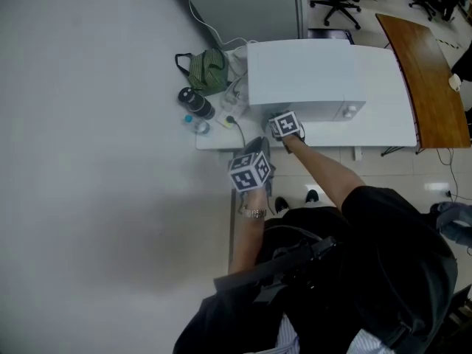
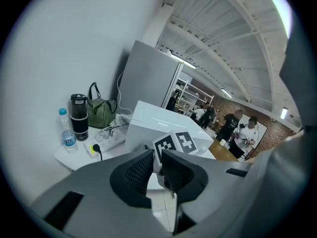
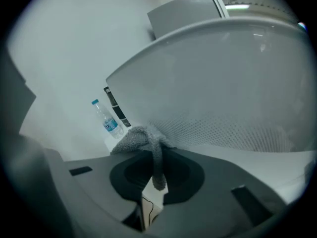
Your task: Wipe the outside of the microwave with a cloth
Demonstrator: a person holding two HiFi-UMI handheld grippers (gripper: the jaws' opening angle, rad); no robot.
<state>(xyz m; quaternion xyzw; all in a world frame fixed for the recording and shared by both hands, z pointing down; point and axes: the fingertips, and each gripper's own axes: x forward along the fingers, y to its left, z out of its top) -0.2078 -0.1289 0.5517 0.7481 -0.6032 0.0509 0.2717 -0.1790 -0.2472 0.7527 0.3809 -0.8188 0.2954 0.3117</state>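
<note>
One cloth [image 3: 142, 137] against microwave [image 3: 223, 83] front

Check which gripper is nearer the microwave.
Right. The right gripper holds the cloth at the microwave's front. The left gripper hangs back off the table's edge, jaws together, empty.

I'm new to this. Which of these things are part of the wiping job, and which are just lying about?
In use: microwave, cloth, right tool gripping the cloth.
Lying about: water bottle, black flask, green bag, power strip.
</note>
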